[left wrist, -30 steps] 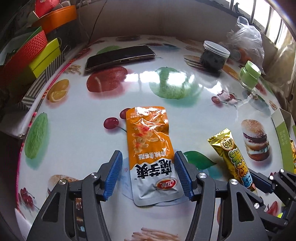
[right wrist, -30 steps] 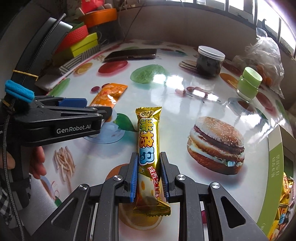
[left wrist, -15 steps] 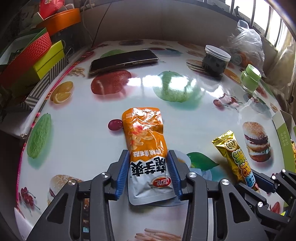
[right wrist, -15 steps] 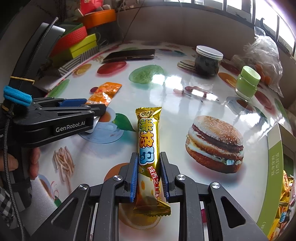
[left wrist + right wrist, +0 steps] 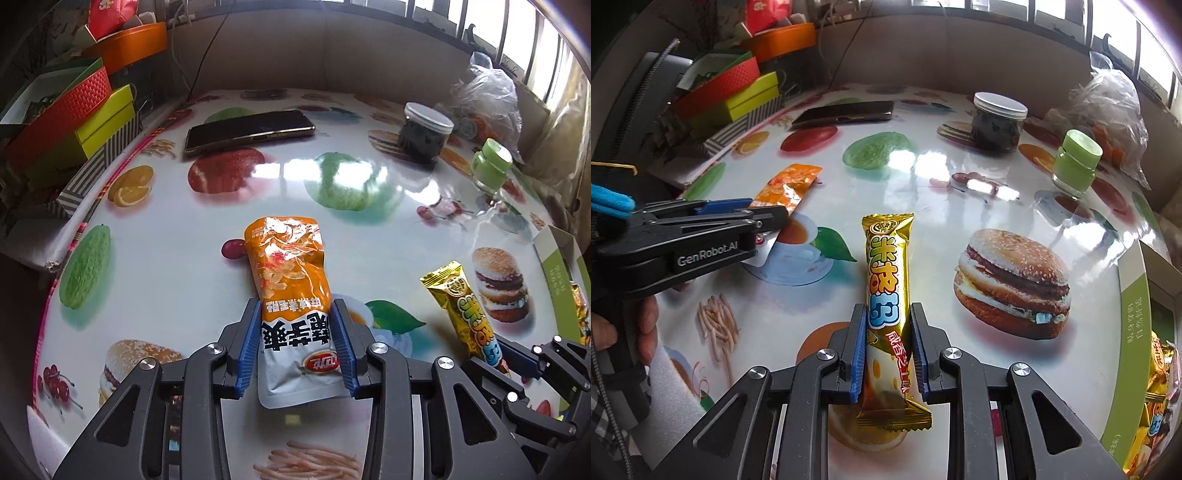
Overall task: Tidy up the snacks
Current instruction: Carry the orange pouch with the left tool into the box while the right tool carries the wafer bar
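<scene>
the left tool has its blue pads on both sides of the orange snack pouch, pressing on the pouch's grey-white near end, and its jaws are closing in on it as the foil buckles a little between them. the pouch lies lengthwise on the counter, its orange end pointing far, near the middle of the fruit-and-burger print. the right tool is nearly closed, its pads clamped on the lower half of the gold snack bar, which points away from it along the counter, just left of the printed burger. in the right wrist view the left tool comes in from the left edge, a hand behind it.

at the far side lie a dark phone, a clear jar with a white lid and a small green-lidded jar, with a plastic bag beyond them. stacked red, yellow-green and orange boxes stand at the far left. at the right edge sits a green-edged box holding more gold snack packs.
</scene>
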A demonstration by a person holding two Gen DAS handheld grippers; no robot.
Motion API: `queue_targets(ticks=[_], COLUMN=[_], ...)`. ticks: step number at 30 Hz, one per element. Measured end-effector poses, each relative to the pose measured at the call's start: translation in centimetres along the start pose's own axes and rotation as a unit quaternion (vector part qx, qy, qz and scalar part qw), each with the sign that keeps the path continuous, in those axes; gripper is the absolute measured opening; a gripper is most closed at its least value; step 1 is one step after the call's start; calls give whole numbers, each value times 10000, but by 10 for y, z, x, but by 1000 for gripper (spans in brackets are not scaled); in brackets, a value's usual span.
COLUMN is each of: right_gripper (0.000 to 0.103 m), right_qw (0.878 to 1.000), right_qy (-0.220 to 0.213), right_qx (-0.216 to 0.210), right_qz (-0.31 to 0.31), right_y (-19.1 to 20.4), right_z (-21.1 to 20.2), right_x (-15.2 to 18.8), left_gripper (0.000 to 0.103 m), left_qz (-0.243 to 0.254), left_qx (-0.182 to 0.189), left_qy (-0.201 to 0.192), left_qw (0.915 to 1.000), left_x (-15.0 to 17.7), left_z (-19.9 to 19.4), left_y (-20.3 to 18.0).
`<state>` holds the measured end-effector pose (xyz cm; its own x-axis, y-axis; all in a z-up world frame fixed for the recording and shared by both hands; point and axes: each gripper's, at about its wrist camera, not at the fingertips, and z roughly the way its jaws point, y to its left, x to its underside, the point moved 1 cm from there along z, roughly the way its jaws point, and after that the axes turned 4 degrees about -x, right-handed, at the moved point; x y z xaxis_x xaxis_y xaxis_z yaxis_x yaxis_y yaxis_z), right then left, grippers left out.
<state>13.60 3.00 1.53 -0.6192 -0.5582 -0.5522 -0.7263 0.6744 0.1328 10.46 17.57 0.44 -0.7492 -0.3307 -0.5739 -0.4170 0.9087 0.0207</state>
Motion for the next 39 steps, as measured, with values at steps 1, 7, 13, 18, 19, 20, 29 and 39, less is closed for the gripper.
queue_targets(ticks=[1, 7, 13, 18, 19, 20, 29, 39], right_gripper=[21, 21, 21, 21, 21, 21, 21, 21], right_qw=[10000, 9999, 9995, 9991, 9989, 9988, 9969, 9933], right_qy=[-15, -106, -212, -259, -273, -294, -453, -614], right_qx=[8, 70, 152, 246, 261, 272, 403, 638], right_qz=[0, 74, 171, 237, 264, 294, 492, 749], right_y=[0, -2, -6, -11, -13, -15, -31, -55], right_z=[-1, -12, -25, -36, -38, -41, -63, -93], right_x=[0, 2, 6, 14, 15, 17, 30, 42], left_gripper=[39, 39, 39, 39, 39, 39, 39, 39], left_qz=[-2, 8, 57, 128, 143, 160, 344, 644], left_qx=[15, 142, 251, 357, 368, 390, 590, 810], left_qy=[-22, -169, -312, -435, -454, -479, -581, -689], left_qw=[10000, 9998, 9992, 9983, 9982, 9980, 9960, 9922], left_x=[0, 0, 0, -1, -1, -1, 0, -2], left_z=[-2, -18, -33, -46, -48, -50, -64, -77], left_y=[0, -4, -10, -18, -20, -22, -47, -82])
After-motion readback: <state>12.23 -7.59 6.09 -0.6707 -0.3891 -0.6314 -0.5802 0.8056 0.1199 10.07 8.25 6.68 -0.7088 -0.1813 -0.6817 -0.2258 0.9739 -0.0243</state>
